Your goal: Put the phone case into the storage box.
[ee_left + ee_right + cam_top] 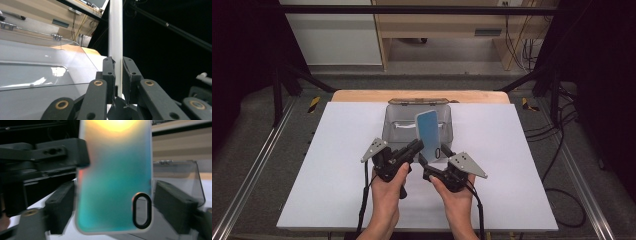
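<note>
A phone case [429,134] is held upright over a clear box [396,131], its thin edge clamped by the left gripper [417,145]; the right gripper [433,159] brackets its width — pads near, contact unclear; light, flexible, slippery — best gripped by the rims.

A large white rectangular board [337,165] covers a light wooden tabletop [362,95], while beyond it stand a pale wooden desk frame [452,25] and a white cabinet panel [332,35], with black cables [557,150] trailing over the grey floor [257,130] at right.
</note>
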